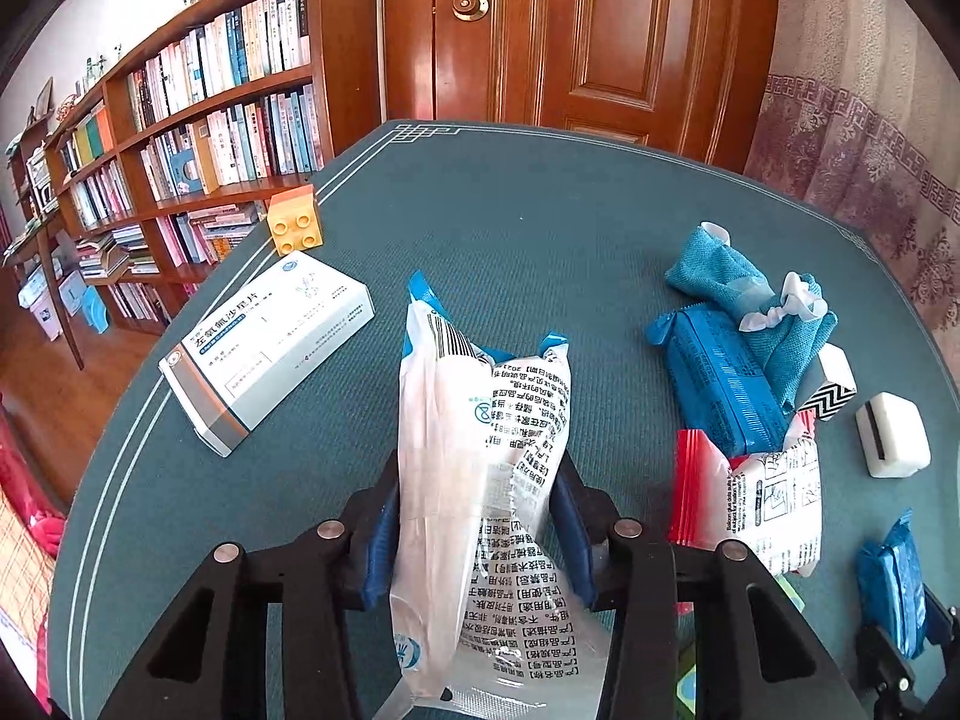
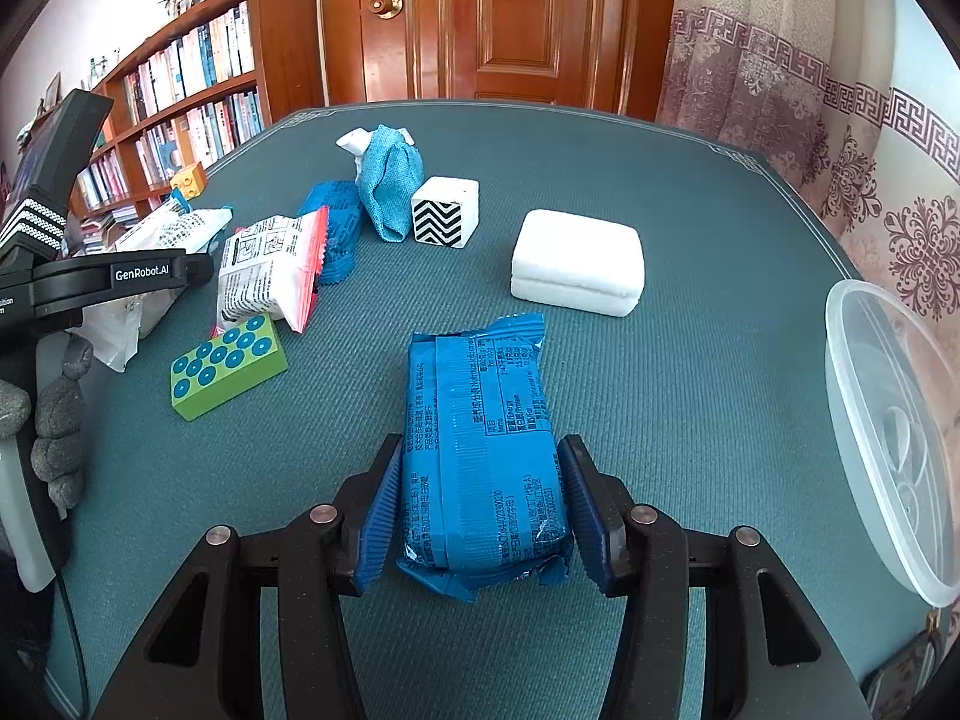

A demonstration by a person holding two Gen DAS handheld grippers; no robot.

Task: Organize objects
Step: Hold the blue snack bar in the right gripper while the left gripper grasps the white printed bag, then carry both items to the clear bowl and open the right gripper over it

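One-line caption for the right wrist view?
Right tool grips a blue snack packet on the green table, clear plastic bowl to its right.

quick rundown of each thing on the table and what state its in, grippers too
left gripper: shut on the white sachet, lifted
right gripper: shut on the blue snack pack
medicine box: closed, lying flat
clear plastic container: open, nothing visible inside
red-edged white packet: sealed, leaning on a second blue pack
blue cloth: bunched up
door: closed

Teal table (image 2: 690, 360) carries white sponge (image 2: 577, 264), green block (image 2: 227, 365) (blue-dotted), medicine box (image 1: 267, 354).
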